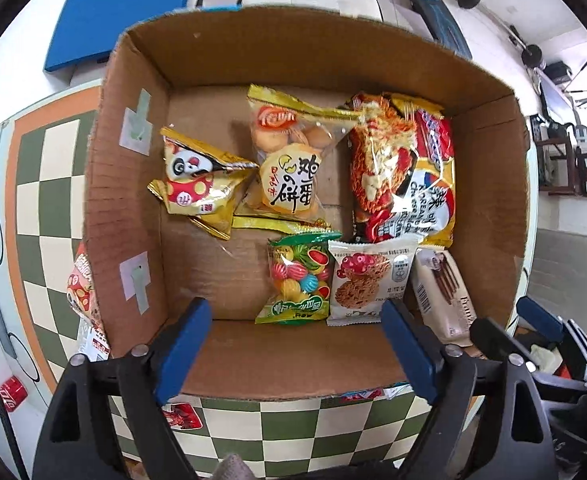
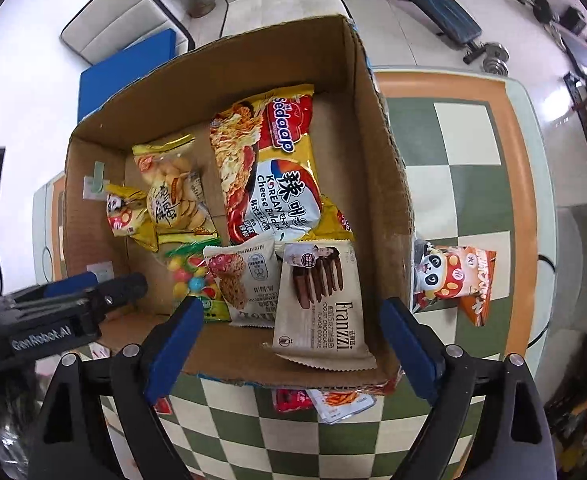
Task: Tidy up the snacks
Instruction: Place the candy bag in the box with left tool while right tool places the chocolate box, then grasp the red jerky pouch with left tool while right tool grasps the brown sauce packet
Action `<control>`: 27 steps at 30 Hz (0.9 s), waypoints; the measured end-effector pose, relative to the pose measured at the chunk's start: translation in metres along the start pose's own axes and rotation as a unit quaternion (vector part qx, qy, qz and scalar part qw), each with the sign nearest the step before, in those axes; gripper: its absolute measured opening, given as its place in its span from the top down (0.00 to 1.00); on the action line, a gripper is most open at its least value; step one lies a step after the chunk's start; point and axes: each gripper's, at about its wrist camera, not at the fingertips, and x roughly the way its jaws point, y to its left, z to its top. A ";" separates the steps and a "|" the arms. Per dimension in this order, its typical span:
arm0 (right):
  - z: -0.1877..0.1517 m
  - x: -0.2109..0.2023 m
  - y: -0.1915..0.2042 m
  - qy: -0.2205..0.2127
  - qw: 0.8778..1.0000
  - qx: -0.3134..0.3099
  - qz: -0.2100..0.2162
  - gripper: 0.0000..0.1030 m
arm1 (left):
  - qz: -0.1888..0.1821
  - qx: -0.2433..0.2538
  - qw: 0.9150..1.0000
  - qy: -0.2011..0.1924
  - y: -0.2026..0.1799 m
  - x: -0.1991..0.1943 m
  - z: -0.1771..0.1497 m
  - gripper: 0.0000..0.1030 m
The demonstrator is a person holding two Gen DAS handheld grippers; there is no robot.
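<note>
1. While both of my tools hang over the near edge of the cardboard box (image 2: 377,128), my right hand-held gripper (image 2: 293,344) stands open and empty, and my left hand-held gripper (image 1: 293,348) is open and empty too.
2. Nearest to me, a few packets (image 2: 333,400) peek out from under the box's front wall on the checkered worktop (image 2: 293,440); I cannot tell how much of them is pinned.
3. Just inside the front wall lie the Franzzi cookie pack (image 2: 321,312), the oat cookie packet (image 2: 241,280) and the candy bag (image 1: 297,284), side by side.
4. Outside the box, to my right, sits the orange panda snack bag (image 2: 453,276) on the worktop, just beside the box's right wall. I judge it the next thing to bring in. Its long axis runs roughly left to right in my right view, and my right hand is plainly the nearer one.
5. That right wall stands between the bag and the box floor, so I would have to lift the bag over it.
6. Farther in lie the Sedaap noodle pack (image 2: 273,176), the egg biscuit bag (image 1: 289,164) and the yellow panda bag (image 1: 197,180).
7. Bare cardboard shows at the near left corner, which looks like the freest spot.
</note>
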 end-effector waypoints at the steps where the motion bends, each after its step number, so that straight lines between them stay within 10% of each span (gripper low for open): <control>1: -0.001 -0.001 0.001 -0.002 1.000 -0.004 -0.002 0.10 | 0.000 0.001 1.000 -0.006 -0.002 -0.004 -0.002 0.13; 16: -0.066 -0.041 -0.058 -0.046 0.997 0.057 0.038 0.09 | 0.036 -0.036 0.987 -0.150 -0.017 -0.051 -0.107 0.13; 23: -0.108 0.030 -0.101 0.004 0.991 0.129 0.046 0.11 | 0.032 -0.101 0.990 -0.093 0.006 0.015 -0.152 0.13; 27: -0.108 0.069 -0.107 0.017 0.990 0.136 0.019 0.33 | 0.021 -0.100 0.993 -0.062 0.008 0.049 -0.157 0.13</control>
